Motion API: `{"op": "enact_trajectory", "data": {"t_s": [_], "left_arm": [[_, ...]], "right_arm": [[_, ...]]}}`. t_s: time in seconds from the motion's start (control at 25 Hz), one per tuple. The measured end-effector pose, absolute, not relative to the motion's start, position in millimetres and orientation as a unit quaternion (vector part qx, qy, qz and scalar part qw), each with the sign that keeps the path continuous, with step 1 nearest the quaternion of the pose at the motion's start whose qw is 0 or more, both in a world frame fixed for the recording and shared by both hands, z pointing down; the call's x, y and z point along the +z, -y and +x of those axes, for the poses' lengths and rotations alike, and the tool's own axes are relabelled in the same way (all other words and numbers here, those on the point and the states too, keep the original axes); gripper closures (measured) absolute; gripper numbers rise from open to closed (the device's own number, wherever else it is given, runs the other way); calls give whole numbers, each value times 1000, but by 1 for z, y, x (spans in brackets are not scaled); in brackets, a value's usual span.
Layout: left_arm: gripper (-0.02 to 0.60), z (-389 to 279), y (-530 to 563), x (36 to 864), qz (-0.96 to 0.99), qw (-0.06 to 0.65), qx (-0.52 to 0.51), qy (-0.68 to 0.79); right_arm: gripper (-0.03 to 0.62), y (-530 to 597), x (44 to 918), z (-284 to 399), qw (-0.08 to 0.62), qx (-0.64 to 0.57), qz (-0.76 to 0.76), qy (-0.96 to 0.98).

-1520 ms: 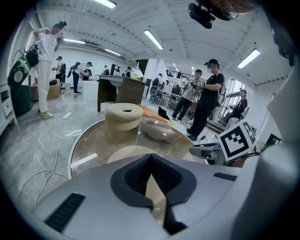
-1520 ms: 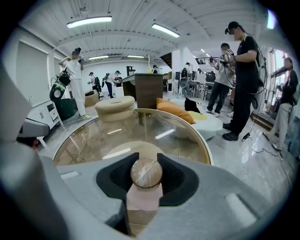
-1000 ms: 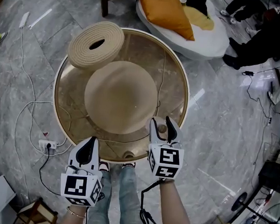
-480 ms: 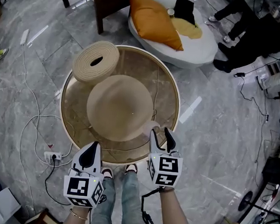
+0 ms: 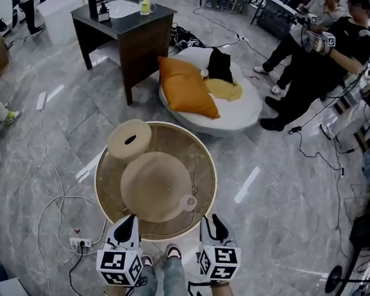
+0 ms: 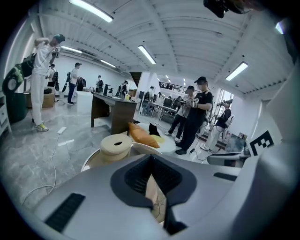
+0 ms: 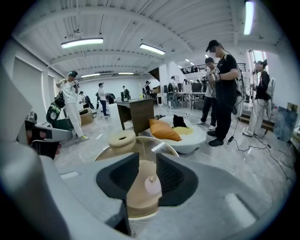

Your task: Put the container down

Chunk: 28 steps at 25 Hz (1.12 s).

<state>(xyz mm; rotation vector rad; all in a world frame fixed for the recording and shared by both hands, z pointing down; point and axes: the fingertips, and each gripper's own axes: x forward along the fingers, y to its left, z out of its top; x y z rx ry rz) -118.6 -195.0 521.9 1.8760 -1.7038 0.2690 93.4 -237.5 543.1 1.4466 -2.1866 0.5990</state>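
Container (image 5: 188,202) — small, pink, knob-lidded — stands on the round glass counter (image 5: 200,158) near its edge, gripped by nothing. Right hand-held gripper (image 5: 212,226) is spread and empty, its jaws having just been closing; left hand-held gripper (image 5: 128,223) is pressed together. Likely light, smooth, breakable: grasp the body, not the lid.

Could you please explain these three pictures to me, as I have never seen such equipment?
There is no robot: a person holds a gripper in each hand. The head view looks down from a camera on their head; the other two views look along each gripper's jaws. On the round glass table stand a woven ring and a small pink container. The left gripper is shut and empty. The right gripper is open; its jaws have just been closing, with nothing between them.
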Motion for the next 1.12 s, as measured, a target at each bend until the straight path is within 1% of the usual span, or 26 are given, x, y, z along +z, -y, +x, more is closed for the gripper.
{"op": "enact_trajectory", "data": {"t_s": [0.24,0.4,0.76,1.12], "left_arm": [[580,-118,192,446,699,268,74,658],[580,-118,201,400,713,233,66,658],[580,-114,203,324,728,168,44,663],[580,-97,202,309,740,145,42,655]], "right_arm": [[559,219,462,119,202,192,548,789],[586,228,417,138,181,163,570,785],[588,221,350,179,152,140,588,782],[588,227,321,192,129,127,599,780]]}}
